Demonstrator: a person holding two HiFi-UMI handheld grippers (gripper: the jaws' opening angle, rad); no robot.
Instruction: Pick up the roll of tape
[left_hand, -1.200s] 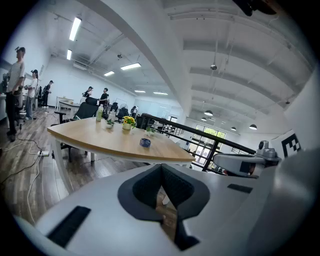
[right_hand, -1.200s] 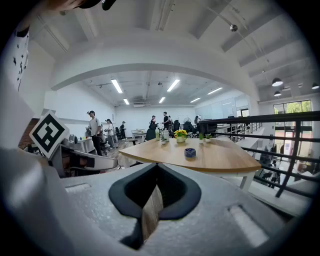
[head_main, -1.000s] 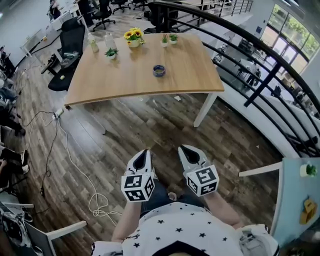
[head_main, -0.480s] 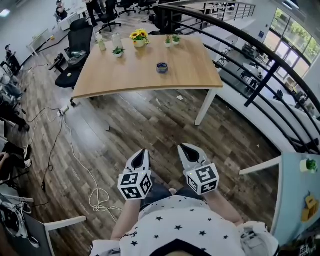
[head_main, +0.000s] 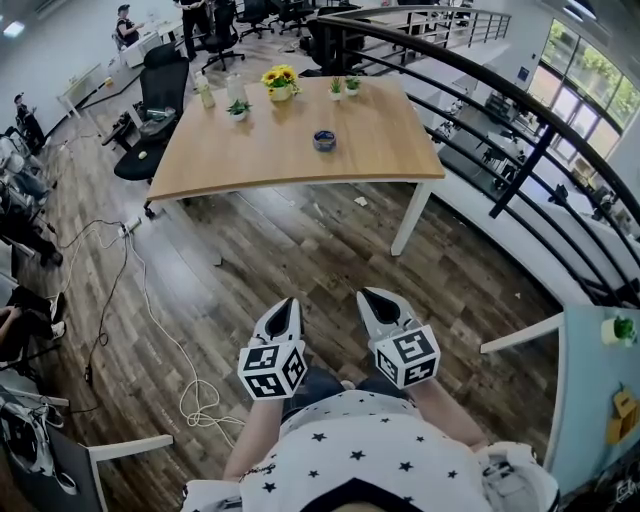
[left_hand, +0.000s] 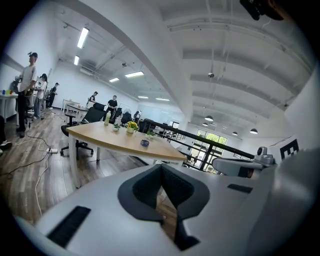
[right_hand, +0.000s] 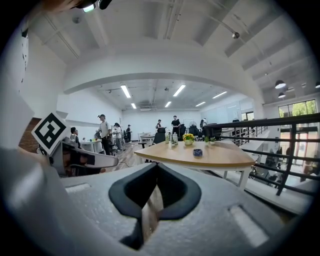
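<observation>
On the wood floor (head_main: 300, 250), well short of the table (head_main: 250, 165): both tools are held low, close to the body.

Change vs. a sec ago: v. little. The head view has tipped up a bit, so more of the far room and its chairs (head_main: 160, 85) shows, and the table sits slightly further right in frame. Left gripper (head_main: 288, 302) and right gripper (head_main: 368, 296) keep the same spot, side by side, pointing at the table. Jaws of both are fully closed, tip to tip, w/ nothing between them; each gripper view confirms this (left (left_hand: 161, 168), right (right_hand: 156, 168)).

Roll of tape (head_main: 323, 141): lies flat on the tabletop, about mid-depth, right of centre, untouched. Also seen small in the left gripper view (left_hand: 145, 143) and right gripper view (right_hand: 198, 152).

Our reading: approach barely begun; the tape is well apart from both tools. We must close in and open a jaw pair before any grasp.

Edges / room:
- Floor between us and the table's near edge is open, straight ahead.
- White cable (head_main: 150, 320) loops on the floor at left; keep right of it.
- Railing (head_main: 480, 95) runs along the right side, near the table leg (head_main: 408, 218); less room there.
- Bare top all round the tape. Flower pot (head_main: 279, 84) and small plants (head_main: 342, 86) stand at the far edge, apart from it.
</observation>
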